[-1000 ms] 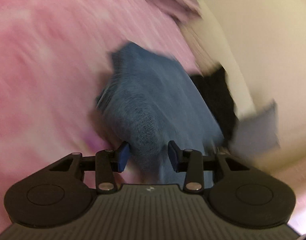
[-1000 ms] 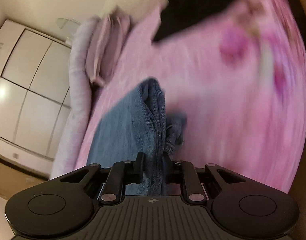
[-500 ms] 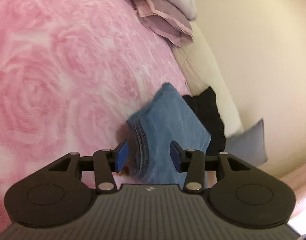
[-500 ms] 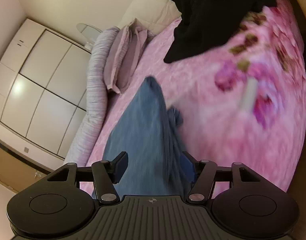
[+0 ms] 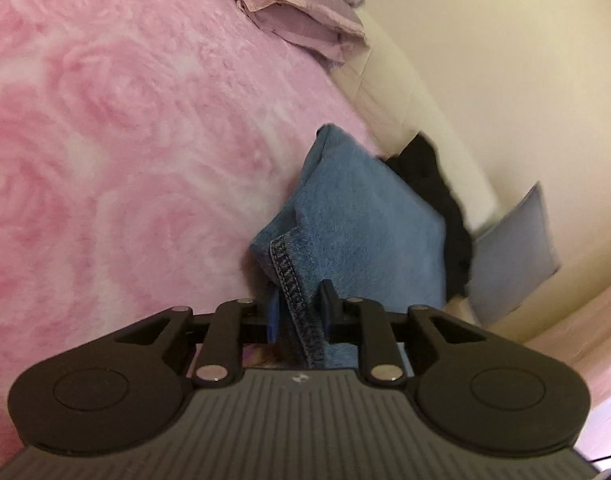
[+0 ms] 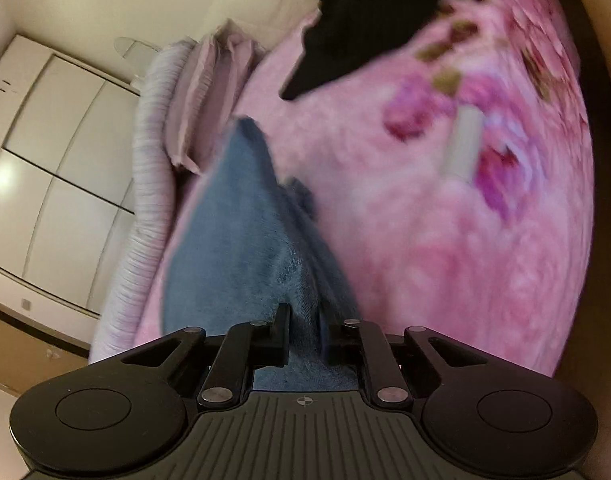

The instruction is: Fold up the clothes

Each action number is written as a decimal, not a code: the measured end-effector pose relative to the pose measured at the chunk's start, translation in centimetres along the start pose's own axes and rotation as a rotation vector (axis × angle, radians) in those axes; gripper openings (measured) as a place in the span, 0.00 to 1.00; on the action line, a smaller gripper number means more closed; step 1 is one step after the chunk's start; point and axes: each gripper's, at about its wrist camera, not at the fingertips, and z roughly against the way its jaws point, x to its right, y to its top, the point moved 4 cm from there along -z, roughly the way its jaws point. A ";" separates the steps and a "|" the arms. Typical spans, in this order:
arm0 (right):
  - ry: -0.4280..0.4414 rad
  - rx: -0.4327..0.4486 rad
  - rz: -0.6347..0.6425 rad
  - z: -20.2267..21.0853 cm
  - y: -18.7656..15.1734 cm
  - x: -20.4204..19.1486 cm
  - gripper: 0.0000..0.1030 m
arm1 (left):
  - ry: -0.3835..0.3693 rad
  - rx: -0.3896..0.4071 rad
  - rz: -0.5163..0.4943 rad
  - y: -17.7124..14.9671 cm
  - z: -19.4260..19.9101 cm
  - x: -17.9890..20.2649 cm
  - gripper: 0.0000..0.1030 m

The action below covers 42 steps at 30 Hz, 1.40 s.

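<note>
Half a second ago both grippers stood wide apart around the denim; now each has closed onto it. Starting at the left, the left gripper [image 5: 298, 307] is clenched on a stitched hem of the blue jeans [image 5: 357, 224], which sit as a compact bundle on the pink floral bedspread [image 5: 117, 128], with a black garment [image 5: 437, 184] just behind them and a grey cushion [image 5: 513, 248] beyond that against the wall. Moving right, the right gripper [image 6: 305, 330] pinches another part of the same jeans [image 6: 233, 240], the cloth rising between its narrowed fingers; this view is blurred, so how many layers it holds is hard to tell. Further right lies the black garment [image 6: 377, 16] on the bedspread [image 6: 445, 240], and lilac pillows [image 6: 197, 100] lean at the head of the bed. With the denim already doubled into layers, the step in hand looks like carrying or tightening a fold. The next move calls for both grips travelling together, keeping the layers aligned so the bundle does not slump open.
</note>
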 end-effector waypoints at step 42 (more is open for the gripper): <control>-0.051 -0.027 0.387 -8.0 12.1 -6.8 0.20 | -0.267 -0.051 0.206 12.2 -13.4 2.1 0.00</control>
